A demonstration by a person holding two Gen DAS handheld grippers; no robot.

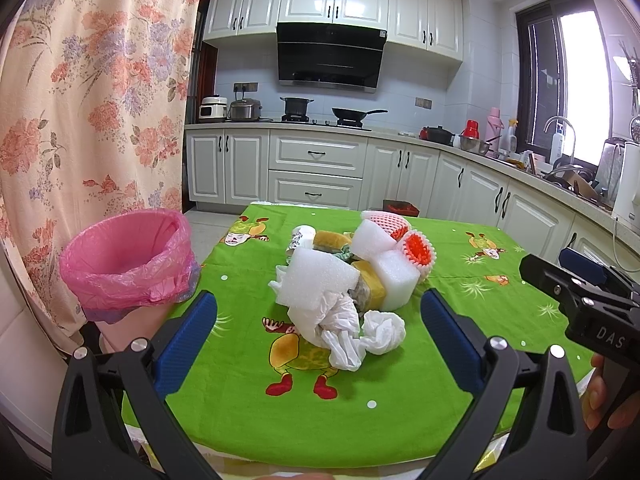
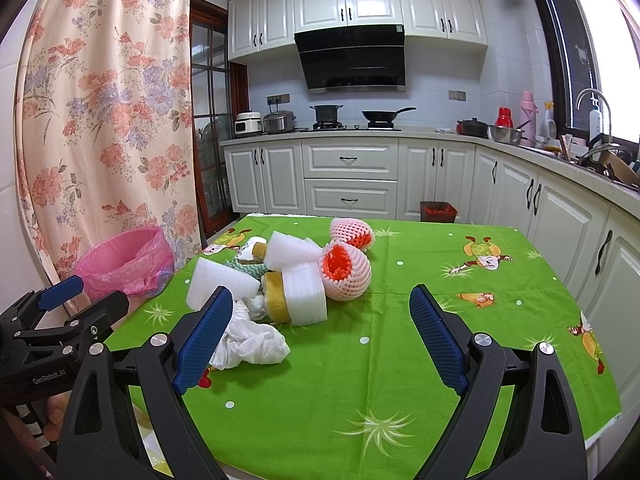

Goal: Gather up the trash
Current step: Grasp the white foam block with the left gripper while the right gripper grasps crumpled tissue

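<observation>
Both grippers, the left gripper (image 1: 320,332) and the right gripper (image 2: 320,336), are wide open and empty. Ahead lies the untouched heap of white foam blocks and crumpled tissue (image 1: 348,284); left of it, the pink-lined round bin (image 1: 128,256) looks empty.

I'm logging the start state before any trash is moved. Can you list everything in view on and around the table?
Tablecloth: one, bright green with cartoon figures, covering the table.
Foam blocks: at least three, white, in the pile at the table's middle.
Fruit net sleeves: two, white-pink with orange inside, at the pile's far right.
Crumpled tissue: several wads, white, at the pile's near edge.
Yellow sponges: at least two, wedged between the foam.
Bin: one, pink liner, beside the table's left edge.
Left gripper: blue pads, open, facing the pile.
Right gripper: blue pads, open, empty.
</observation>
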